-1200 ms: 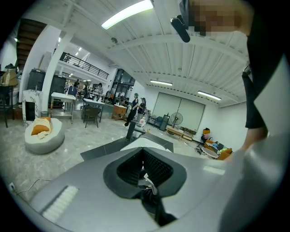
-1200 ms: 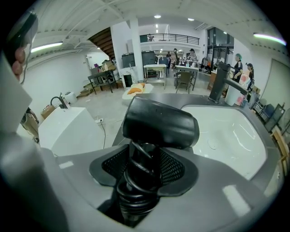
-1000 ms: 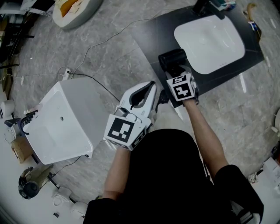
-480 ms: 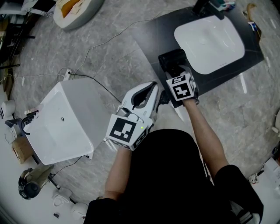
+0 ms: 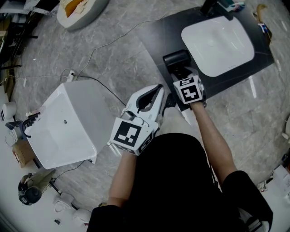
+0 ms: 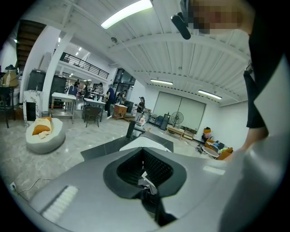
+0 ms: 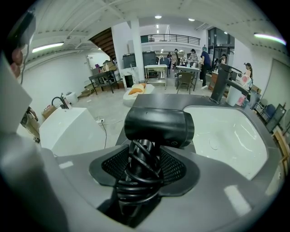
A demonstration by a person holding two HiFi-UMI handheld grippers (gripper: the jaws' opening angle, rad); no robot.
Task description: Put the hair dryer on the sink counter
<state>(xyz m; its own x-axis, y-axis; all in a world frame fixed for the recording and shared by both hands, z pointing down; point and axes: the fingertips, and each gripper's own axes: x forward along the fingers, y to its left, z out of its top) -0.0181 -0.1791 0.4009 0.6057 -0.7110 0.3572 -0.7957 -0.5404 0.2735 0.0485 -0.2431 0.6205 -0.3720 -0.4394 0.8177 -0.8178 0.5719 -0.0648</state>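
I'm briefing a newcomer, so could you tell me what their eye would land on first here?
The black hair dryer stands out, its cord wound round the handle, clamped in the right gripper over the dark sink counter, beside the white basin. The left gripper hangs shut and empty nearby.

1. A bare strip of the dark surface (image 5: 156,34) is lying open left of the basin (image 5: 217,43).
2. The faucet (image 5: 212,6) is blocking the far edge.
3. A white box (image 5: 68,127) is sitting well apart on the floor.
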